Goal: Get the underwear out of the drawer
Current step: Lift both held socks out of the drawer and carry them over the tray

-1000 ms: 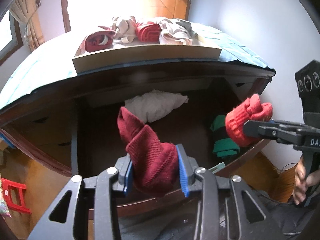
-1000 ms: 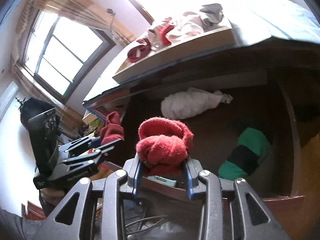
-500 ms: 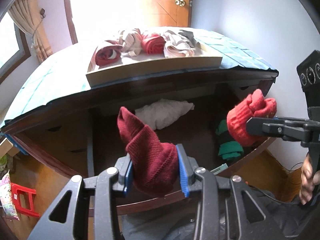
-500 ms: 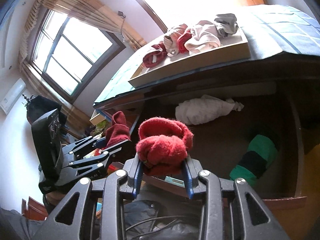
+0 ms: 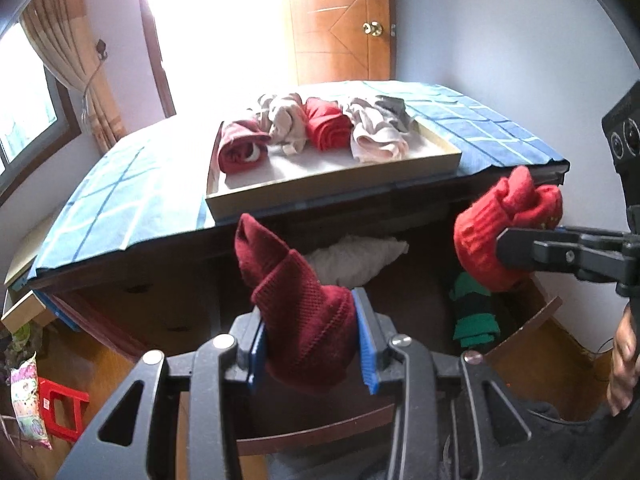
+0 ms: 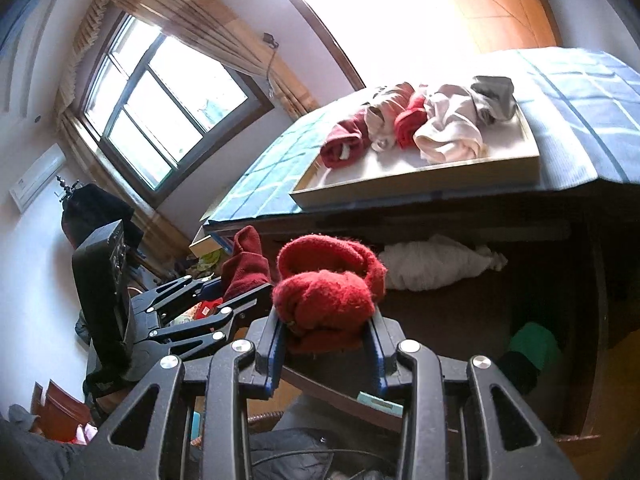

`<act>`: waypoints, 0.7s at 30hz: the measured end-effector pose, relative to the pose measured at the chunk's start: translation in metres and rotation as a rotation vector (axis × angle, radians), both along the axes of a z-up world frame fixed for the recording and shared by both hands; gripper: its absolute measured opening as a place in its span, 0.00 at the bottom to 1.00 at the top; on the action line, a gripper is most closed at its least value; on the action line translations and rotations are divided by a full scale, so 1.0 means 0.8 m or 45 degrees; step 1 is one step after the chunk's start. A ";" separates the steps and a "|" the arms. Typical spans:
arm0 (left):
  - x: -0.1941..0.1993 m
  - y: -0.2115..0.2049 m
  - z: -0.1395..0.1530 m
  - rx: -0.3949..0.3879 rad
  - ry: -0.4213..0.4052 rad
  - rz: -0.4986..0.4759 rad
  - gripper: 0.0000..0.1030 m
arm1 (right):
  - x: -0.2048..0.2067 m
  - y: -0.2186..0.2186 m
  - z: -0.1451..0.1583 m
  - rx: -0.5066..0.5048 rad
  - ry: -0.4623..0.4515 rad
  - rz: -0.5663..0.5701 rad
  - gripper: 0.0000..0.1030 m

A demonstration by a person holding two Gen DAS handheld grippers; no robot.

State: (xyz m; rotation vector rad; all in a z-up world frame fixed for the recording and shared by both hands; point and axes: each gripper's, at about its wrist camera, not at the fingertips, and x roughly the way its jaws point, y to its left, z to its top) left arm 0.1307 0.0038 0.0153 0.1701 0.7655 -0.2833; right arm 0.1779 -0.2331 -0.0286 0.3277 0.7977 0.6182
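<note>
My left gripper (image 5: 310,338) is shut on a dark red knitted roll (image 5: 296,304), held above the open dark wooden drawer (image 5: 536,318). My right gripper (image 6: 326,344) is shut on a bright red fuzzy roll (image 6: 328,284), also lifted over the drawer (image 6: 600,320). Each gripper shows in the other's view: the right one (image 5: 520,248) with its bright red roll (image 5: 504,228) at right, the left one (image 6: 236,288) with its dark roll (image 6: 246,264) at left. Inside the drawer lie a white bundle (image 5: 356,258) and a green-and-black roll (image 5: 474,312).
On the blue checked cloth (image 5: 120,200) atop the dresser sits a shallow tray (image 5: 336,184) with several rolled red, pink and grey garments. A wooden door (image 5: 340,20) and a window (image 6: 160,100) stand behind. A hand (image 5: 622,364) grips the right tool; a red stool (image 5: 60,404) is on the floor at left.
Both grippers have risen with their rolls still clamped. The dresser top and tray now sit lower and show more fully, and the drawer has dropped in view.
</note>
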 end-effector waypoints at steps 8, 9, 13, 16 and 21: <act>0.007 -0.004 0.018 0.008 -0.046 -0.005 0.35 | 0.005 0.006 0.029 -0.013 -0.084 -0.001 0.36; 0.008 -0.004 0.019 0.009 -0.052 -0.004 0.35 | 0.006 0.006 0.032 -0.012 -0.089 -0.002 0.36; 0.014 -0.006 0.027 0.011 -0.075 -0.002 0.35 | 0.013 0.006 0.039 -0.011 -0.107 -0.010 0.36; 0.022 -0.006 0.034 0.008 -0.094 0.003 0.35 | 0.018 0.009 0.044 -0.012 -0.119 -0.012 0.36; 0.037 -0.005 0.041 -0.007 -0.111 0.015 0.35 | 0.029 0.013 0.055 -0.022 -0.153 -0.023 0.36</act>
